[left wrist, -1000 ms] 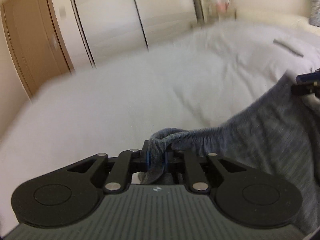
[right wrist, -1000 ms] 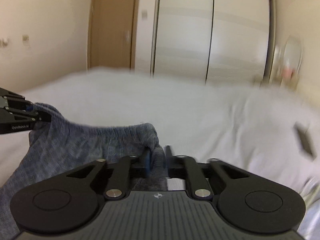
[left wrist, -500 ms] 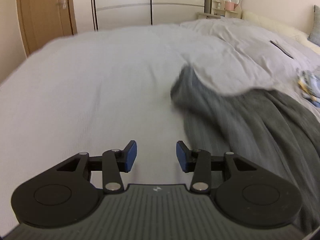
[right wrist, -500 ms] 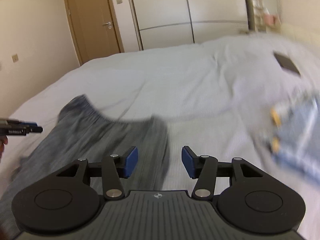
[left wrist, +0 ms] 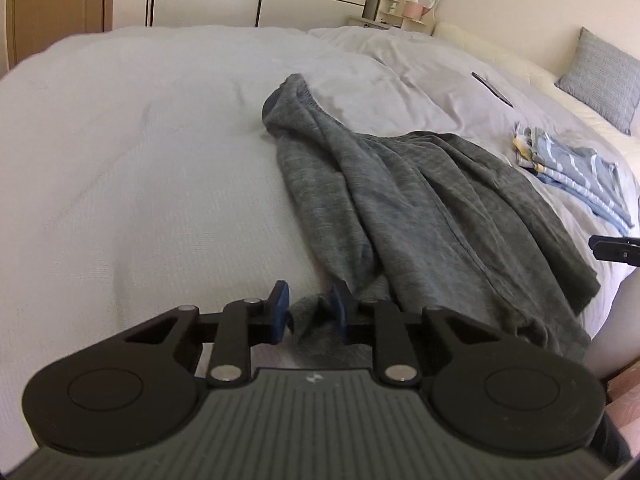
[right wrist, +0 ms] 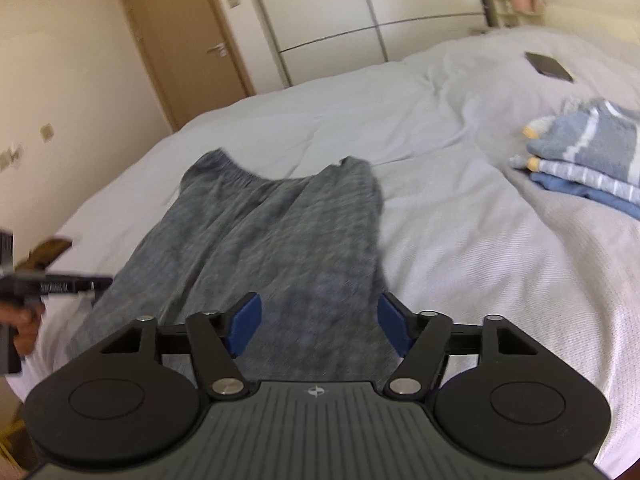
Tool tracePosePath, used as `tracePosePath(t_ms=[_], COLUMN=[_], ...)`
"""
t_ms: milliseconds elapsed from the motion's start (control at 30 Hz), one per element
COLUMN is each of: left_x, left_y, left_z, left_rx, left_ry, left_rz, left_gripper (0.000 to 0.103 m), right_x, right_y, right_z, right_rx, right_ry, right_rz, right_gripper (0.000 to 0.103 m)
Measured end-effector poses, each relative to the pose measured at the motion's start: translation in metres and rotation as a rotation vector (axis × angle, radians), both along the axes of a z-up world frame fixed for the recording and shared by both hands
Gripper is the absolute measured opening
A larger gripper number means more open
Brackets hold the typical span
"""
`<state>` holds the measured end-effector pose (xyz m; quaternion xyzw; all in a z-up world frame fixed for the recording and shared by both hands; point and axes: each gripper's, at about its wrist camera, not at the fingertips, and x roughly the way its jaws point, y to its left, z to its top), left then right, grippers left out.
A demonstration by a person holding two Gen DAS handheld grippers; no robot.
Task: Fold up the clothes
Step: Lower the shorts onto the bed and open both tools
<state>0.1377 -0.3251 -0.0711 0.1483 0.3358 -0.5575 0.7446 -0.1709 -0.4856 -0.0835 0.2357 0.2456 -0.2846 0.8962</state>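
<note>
We work on a wide bed (left wrist: 132, 168) with a pale, finely ribbed cover, which fills both wrist views. Nearest on it, the left gripper (left wrist: 308, 306) points at the near hem of the grey trousers (left wrist: 400, 208); a fold of that hem lies between its blue pads, the jaws are closing, and we see a gap on the left pad's side, so no firm clamp yet. The right gripper (right wrist: 318, 322) sits over the trousers' near end with its jaws wide apart and opening; grey cloth lies under and between the pads, not pressed by them. At the left edge of the right wrist view a hand (right wrist: 24, 328) carries the other gripper just beside the trousers. The trousers lie lengthwise away from us, loosely creased, waistband at the far end. To the right of the trousers, apart from them, sits a stack of folded blue striped clothes (right wrist: 588, 160). Beyond that stack lies a dark flat object (right wrist: 548, 66), which we cannot identify. Past the bed stand white wardrobe doors (right wrist: 332, 12) and a wooden door (right wrist: 188, 36).
</note>
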Motion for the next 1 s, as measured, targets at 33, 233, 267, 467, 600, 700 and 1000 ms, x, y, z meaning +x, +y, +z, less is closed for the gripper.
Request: tracePosePath(t_ms=[33,233,267,467,600,700,1000], left_x=[-0.001,-0.009,-0.011,-0.02,-0.008,0.007,0.019], left_y=[0.001,-0.001,-0.003,0.003,0.032,0.053,0.057], left_z=[-0.001,-0.012,-0.013,-0.001,0.03,0.045,0.017], left_rx=[0.002,0.028,0.03,0.0,-0.071,-0.071,0.028], left_ry=[0.0,-0.011,-0.014,-0.089,-0.142,-0.191,-0.165], left_rz=[0.004,-0.011,-0.015,0.007,0.109,0.2,0.221], left_gripper=[0.041,0.022,0.016,0.0,0.0,0.0,0.0], right_x=[0.002,0.013,0.015,0.013,0.014,0.005,-0.059], right_y=[0.003,0.008,0.006,-0.005,-0.001,-0.008,-0.036], right_z=[-0.002,-0.013,-0.015,-0.026,-0.033,-0.032,0.01], right_rx=[-0.008,-0.008,-0.006,0.058,0.033,0.054,-0.139], right_ry=[0.009,0.013,0.016,0.032,0.08,0.042,0.016], right_rz=[0.001,-0.004,-0.021,-0.121,-0.09,-0.116,-0.376], right_gripper=[0.07,0.07,0.07,0.066,0.04,0.004,0.002])
